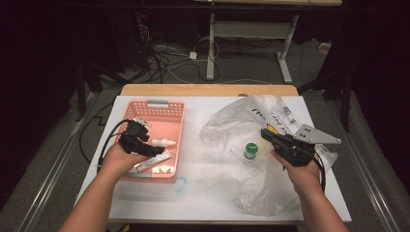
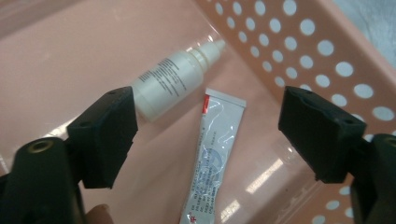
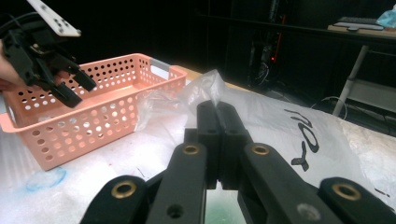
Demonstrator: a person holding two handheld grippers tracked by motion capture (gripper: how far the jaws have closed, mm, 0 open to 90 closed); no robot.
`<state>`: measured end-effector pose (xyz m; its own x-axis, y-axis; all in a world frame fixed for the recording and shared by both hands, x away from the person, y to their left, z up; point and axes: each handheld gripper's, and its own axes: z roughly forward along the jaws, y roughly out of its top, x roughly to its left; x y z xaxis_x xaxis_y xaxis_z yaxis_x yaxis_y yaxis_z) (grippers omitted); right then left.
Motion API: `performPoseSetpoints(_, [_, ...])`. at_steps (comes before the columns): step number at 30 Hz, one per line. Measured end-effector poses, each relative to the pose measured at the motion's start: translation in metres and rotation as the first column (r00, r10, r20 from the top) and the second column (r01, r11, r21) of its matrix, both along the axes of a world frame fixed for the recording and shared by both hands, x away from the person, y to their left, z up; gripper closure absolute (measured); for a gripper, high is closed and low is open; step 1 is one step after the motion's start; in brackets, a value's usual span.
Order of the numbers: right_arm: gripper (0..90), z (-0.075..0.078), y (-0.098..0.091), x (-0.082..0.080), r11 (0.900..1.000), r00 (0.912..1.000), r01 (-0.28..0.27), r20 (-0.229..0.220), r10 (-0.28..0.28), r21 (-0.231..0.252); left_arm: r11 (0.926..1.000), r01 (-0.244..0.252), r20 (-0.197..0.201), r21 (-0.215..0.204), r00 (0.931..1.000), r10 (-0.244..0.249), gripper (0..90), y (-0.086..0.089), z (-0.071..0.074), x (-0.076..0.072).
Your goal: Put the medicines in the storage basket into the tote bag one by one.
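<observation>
I see my two black tongs, left (image 1: pixel 153 149) and right (image 1: pixel 265 133), with brass-coloured pivot screws. A black cable trails from each. The right one carries a grey three-cornered plate, and my forearms are without sleeves.

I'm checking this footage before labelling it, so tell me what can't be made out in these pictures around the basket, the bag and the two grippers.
- Print on the white dropper bottle and the foil tube: too small and blurred, left gripper view.
- The tube's lower end: cut off by the bottom edge, left gripper view.
- Whether the right gripper pinches the plastic bag: its shut jaws hide the contact, right gripper view.
- The green-capped jar: label too small, high view.
- Pink basket floor: partly hidden by the left gripper.
</observation>
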<state>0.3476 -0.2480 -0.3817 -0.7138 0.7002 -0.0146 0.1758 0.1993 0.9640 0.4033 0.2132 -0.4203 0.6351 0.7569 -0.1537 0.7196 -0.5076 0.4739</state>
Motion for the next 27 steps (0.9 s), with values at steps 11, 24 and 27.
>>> performPoseSetpoints(11, [90.0, 0.002, -0.001, -0.001, 0.9999, 1.0000, 0.003, -0.002, -0.003, 0.014, 0.9769, 0.127, -0.156, 0.172, 0.9826, -0.100, 35.2, -0.018, -0.015, 0.011])
performPoseSetpoints(24, [90.0, 0.004, -0.004, -0.001, 0.9997, 1.0000, 0.004, 0.000, -0.004, 0.023, 0.9456, 0.200, -0.217, 0.257, 0.9654, -0.145, 53.5, -0.027, -0.030, 0.017])
performPoseSetpoints(27, [90.0, 0.005, -0.004, -0.002, 0.9998, 1.0000, 0.003, 0.005, -0.003, 0.022, 0.9411, 0.206, -0.212, 0.268, 0.9656, -0.151, 59.7, -0.029, -0.029, 0.016])
